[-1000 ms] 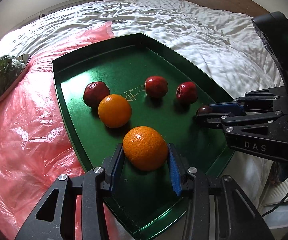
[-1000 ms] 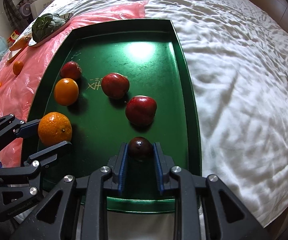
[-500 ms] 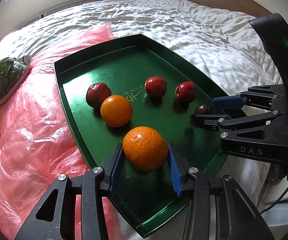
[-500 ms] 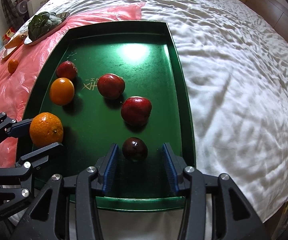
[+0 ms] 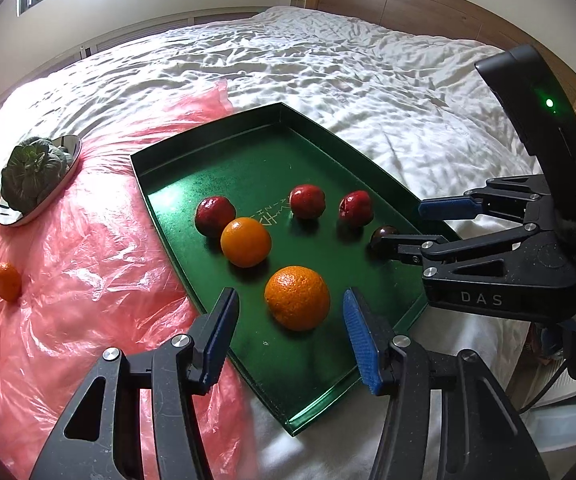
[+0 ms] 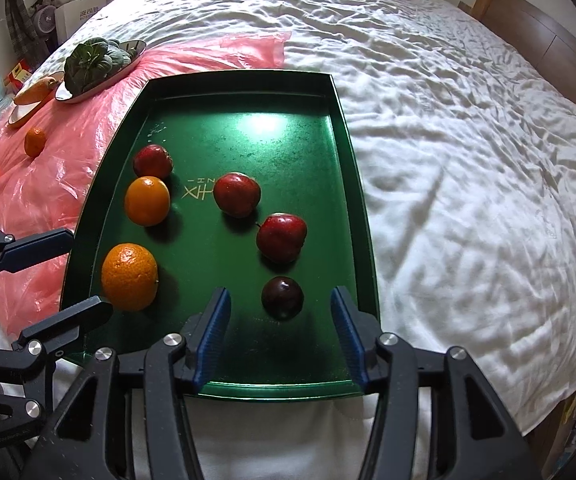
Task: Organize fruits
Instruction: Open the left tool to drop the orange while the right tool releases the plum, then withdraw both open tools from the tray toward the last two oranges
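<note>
A rectangular dark green metal tray (image 6: 351, 168) is laid on a bed with a wrinkled white sheet (image 6: 467, 140), partly over a thin pink plastic sheet (image 5: 88, 264). Six fruits are placed inside it. The left tool (image 5: 289, 326) is held released, and a large rough-skinned orange (image 5: 297, 303) is seen between its blue pads, touched by neither. The right tool (image 6: 280, 322) is also held released around a small dark purple plum (image 6: 282, 297), near the front wall of the tray. Three red apples and a smooth orange (image 6: 147, 201) are lying further back.
</note>
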